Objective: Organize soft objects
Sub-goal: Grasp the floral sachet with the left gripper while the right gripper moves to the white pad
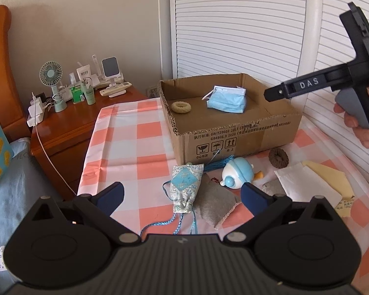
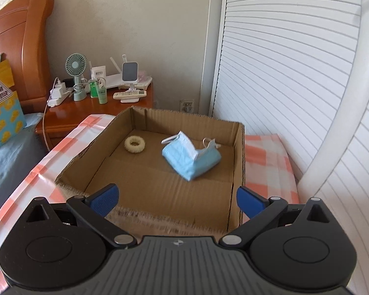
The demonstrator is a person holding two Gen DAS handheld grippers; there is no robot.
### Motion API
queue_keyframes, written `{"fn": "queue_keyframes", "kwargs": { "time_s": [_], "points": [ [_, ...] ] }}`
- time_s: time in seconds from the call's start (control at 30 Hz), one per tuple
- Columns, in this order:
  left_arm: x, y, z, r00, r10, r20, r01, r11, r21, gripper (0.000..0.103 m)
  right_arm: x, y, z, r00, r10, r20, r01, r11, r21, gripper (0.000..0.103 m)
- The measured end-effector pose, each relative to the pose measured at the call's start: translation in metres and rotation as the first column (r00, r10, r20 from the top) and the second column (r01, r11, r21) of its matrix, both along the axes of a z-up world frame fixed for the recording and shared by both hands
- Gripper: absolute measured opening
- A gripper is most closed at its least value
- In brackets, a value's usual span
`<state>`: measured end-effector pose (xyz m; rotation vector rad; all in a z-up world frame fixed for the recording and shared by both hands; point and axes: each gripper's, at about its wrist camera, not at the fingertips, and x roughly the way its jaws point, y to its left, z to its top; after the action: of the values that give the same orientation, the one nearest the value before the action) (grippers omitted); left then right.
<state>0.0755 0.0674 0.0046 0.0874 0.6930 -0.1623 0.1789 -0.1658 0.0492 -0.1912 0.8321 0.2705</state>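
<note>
Soft stuff is partly sorted: face mask and pale scrunchie sit in the cardboard box. Sachet, duck toy, brown scrunchie and cloths wait on the checked surface (box wall close). My left gripper and right gripper are both spread, empty.

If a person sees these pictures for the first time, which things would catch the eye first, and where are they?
The open cardboard box at the far side of the checked cloth draws the eye, with a blue face mask and a pale ring inside it. In front of the box lie a patterned sachet and a blue round toy, still outside.
</note>
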Motion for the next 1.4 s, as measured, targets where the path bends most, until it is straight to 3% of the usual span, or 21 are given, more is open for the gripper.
{"fn": "queue_keyframes", "kwargs": {
  "time_s": [0.37, 0.6, 0.97, 1.13, 1.27, 1.4],
  "points": [
    [-0.012, 0.003, -0.017, 0.999, -0.012, -0.038, 0.012, 1.000, 0.015, 0.101, -0.077, -0.016, -0.022, 0.998, -0.048, -0.045, 0.050, 0.998, 0.044, 0.103],
    [-0.016, 0.005, -0.029, 0.997, -0.003, -0.076, 0.002, 1.000, -0.001, 0.101, -0.106, -0.025, -0.051, 0.988, -0.058, -0.142, 0.068, 0.995, 0.068, 0.103],
    [-0.012, 0.001, -0.040, 0.993, -0.011, -0.115, 0.009, 1.000, -0.016, 0.101, -0.109, -0.032, -0.086, 0.970, -0.078, -0.230, 0.092, 0.995, 0.050, 0.103],
    [-0.008, 0.001, -0.045, 0.991, -0.012, -0.131, 0.009, 1.000, -0.018, 0.101, -0.111, -0.025, -0.090, 0.972, -0.082, -0.219, 0.086, 0.996, 0.008, 0.103],
    [-0.003, 0.000, -0.051, 0.989, -0.017, -0.144, 0.014, 1.000, -0.021, 0.101, -0.115, -0.012, -0.095, 0.978, -0.060, -0.201, 0.044, 0.996, -0.083, 0.103],
    [0.005, 0.002, -0.056, 0.989, -0.013, -0.147, 0.011, 1.000, -0.017, 0.101, -0.116, -0.013, -0.096, 0.980, -0.071, -0.186, 0.058, 0.996, -0.074, 0.103]
  ]
}}
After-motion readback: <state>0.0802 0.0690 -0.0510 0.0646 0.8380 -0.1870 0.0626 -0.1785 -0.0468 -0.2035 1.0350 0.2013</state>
